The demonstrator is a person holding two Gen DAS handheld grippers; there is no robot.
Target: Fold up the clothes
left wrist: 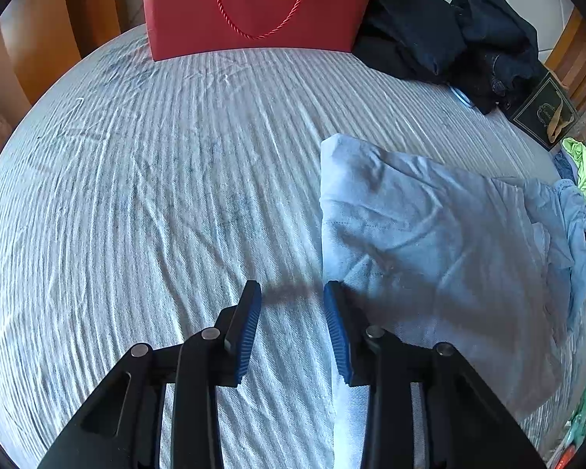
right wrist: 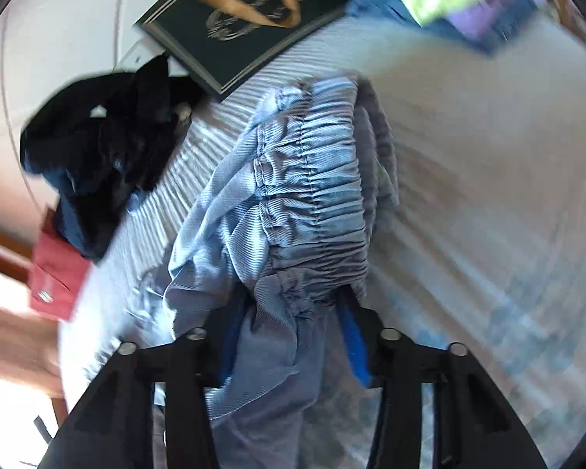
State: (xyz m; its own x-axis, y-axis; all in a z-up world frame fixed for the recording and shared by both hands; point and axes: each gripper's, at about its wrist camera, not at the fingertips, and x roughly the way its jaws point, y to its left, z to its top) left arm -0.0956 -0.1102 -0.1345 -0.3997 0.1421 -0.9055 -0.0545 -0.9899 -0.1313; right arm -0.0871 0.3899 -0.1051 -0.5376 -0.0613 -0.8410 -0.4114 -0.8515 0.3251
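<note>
Light-blue trousers (right wrist: pixel 293 203) are spread on the striped bedsheet (left wrist: pixel 156 195), gathered waistband clamped by the right gripper (right wrist: pixel 293 336) for folding; the left gripper (left wrist: pixel 293 328) is held released, empty, beside the leg

Left gripper (left wrist: pixel 292 301): black angular linkage arms with round silver pivot pins, fingers faced in ribbed blue pads (left wrist: pixel 250 332). Right gripper (right wrist: pixel 289 348) shares the black frame, silver pins, blue pads.

The trousers (left wrist: pixel 429 234) lie on the bed (left wrist: pixel 156 195), with the bag (left wrist: pixel 254 4) standing behind.
</note>
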